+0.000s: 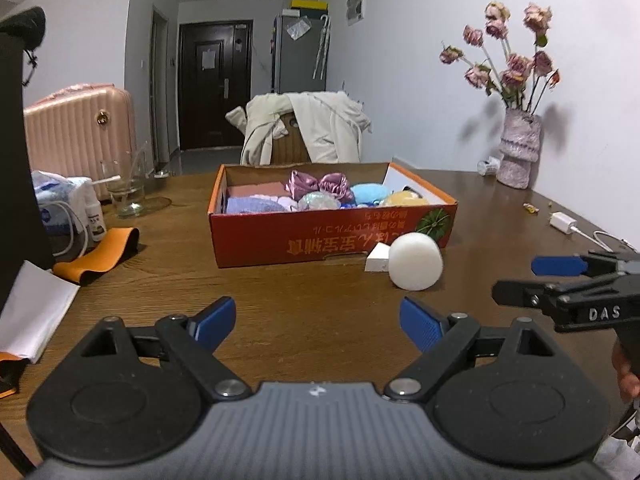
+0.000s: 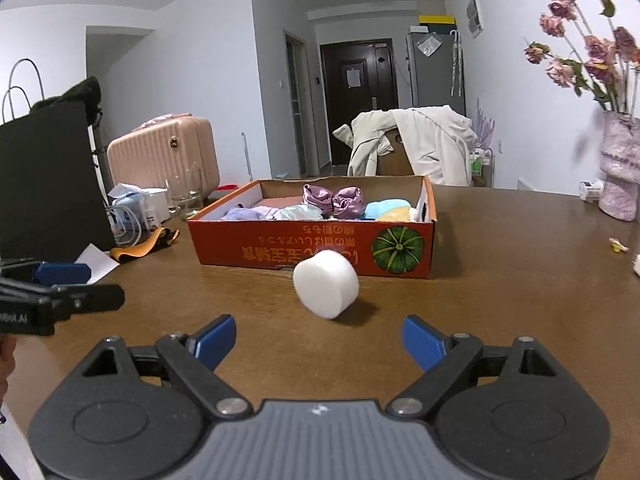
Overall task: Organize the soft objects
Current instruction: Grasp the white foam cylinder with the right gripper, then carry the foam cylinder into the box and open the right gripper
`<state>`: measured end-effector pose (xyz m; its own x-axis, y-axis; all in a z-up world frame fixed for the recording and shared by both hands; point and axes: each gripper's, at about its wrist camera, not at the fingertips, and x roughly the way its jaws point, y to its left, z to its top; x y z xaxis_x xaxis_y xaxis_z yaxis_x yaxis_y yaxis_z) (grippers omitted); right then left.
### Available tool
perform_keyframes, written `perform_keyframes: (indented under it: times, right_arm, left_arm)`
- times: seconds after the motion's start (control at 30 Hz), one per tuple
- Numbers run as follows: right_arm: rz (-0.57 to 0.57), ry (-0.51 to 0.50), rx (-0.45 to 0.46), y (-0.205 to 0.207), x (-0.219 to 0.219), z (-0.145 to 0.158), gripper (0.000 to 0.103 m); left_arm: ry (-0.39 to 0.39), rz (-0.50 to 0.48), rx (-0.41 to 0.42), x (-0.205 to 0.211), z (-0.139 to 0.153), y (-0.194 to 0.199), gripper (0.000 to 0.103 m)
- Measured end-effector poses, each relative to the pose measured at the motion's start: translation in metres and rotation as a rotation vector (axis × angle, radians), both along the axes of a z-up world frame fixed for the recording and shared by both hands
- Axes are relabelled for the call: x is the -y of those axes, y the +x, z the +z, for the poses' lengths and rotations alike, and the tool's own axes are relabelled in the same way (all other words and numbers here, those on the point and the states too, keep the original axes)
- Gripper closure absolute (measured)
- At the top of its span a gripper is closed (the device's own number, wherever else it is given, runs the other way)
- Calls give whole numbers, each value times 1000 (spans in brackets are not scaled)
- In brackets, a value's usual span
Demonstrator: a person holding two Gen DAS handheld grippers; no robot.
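- Left gripper [image 1: 318, 322] is held low over the wooden table [image 1: 312, 300]; blue fingers are spread wide, w/ nothing between them.
- Right gripper [image 2: 320, 340] is likewise held above the table, fingers spread apart & empty; it is aimed at the white foam cylinder [image 2: 326, 283].
- The white foam cylinder is seen lying on its side on the tabletop, just in front of the orange cardboard box [image 2: 280, 248], apart from both grippers (closer to the right one).
- In the left wrist view a small white wedge piece [image 1: 378, 258] is seen beside the cylinder, against the box front; whether they touch can't be told.
- The box is open-topped & is filled w/ soft items: purple satin scrunchies [image 1: 318, 184], a light blue sponge [image 1: 370, 192], a yellow sponge [image 1: 404, 199], lilac cloth [image 1: 256, 204], a pinkish folded piece at the back-left.
- At table left: an orange strap [image 1: 100, 254], a glass beaker [image 1: 126, 190], a white paper sheet [image 1: 32, 312].
- At table right: a pink vase w/ dried roses [image 1: 518, 152], a white charger [image 1: 562, 222].
- Behind the table: a chair draped w/ a cream coat [image 1: 312, 128], a pink suitcase [image 1: 76, 136].
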<state>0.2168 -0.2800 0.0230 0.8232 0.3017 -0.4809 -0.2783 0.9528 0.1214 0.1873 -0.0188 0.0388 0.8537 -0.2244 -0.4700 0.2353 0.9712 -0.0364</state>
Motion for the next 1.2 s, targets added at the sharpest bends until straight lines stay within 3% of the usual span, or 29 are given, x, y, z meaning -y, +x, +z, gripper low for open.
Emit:
perform_keyframes:
  times: [0.23, 0.47, 0.6, 0.7, 0.83, 1.0, 1.07, 1.13, 1.2]
  right_arm:
    - [42, 10, -28, 74, -8, -16, 26]
    - [82, 123, -104, 123, 4, -38, 58]
    - [-48, 246, -41, 116, 39, -37, 60]
    - [-172, 342, -48, 114, 69, -47, 61]
    - [-246, 365, -42, 110, 83, -51, 61]
    - [-277, 360, -12, 106, 85, -51, 60]
    - [-267, 375, -17, 107, 86, -51, 60]
    - [-260, 379, -20, 107, 86, -51, 60]
    - [-248, 380, -27, 109, 85, -51, 60]
  left_arm:
    - [32, -15, -45, 14, -17, 49, 12]
    - [50, -48, -82, 34, -29, 97, 12]
    - [51, -94, -99, 58, -33, 128, 13]
    - [60, -126, -117, 81, -38, 148, 17]
    - [69, -202, -113, 110, -44, 160, 24]
    - [92, -228, -127, 138, -52, 170, 24]
    - [97, -229, -124, 145, -55, 172, 30]
    - [112, -223, -129, 151, -60, 172, 57]
    - [149, -192, -130, 152, -63, 173, 68]
